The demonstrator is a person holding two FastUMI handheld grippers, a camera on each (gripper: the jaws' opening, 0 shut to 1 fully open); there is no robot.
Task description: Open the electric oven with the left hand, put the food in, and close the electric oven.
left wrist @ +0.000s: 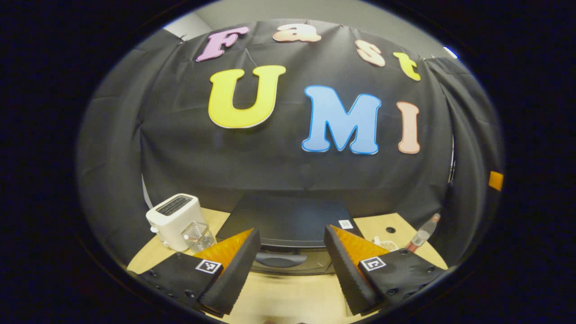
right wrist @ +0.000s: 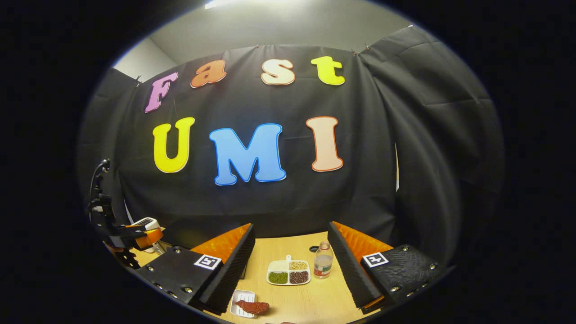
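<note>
Task barely begun: electric oven [left wrist: 288,225] at lower centre, door shut, handle [left wrist: 280,259] between the wide-open, empty fingers of the left gripper [left wrist: 292,265]; right gripper [right wrist: 292,270] likewise spread and empty above the food [right wrist: 253,307] on the bench [right wrist: 315,301], bottom centre.

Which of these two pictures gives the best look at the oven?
The left gripper view: the oven sits straight ahead between the left tool, its dark top and door handle plain. In the right gripper view a finger covers that spot, so I cannot make it out.
</note>
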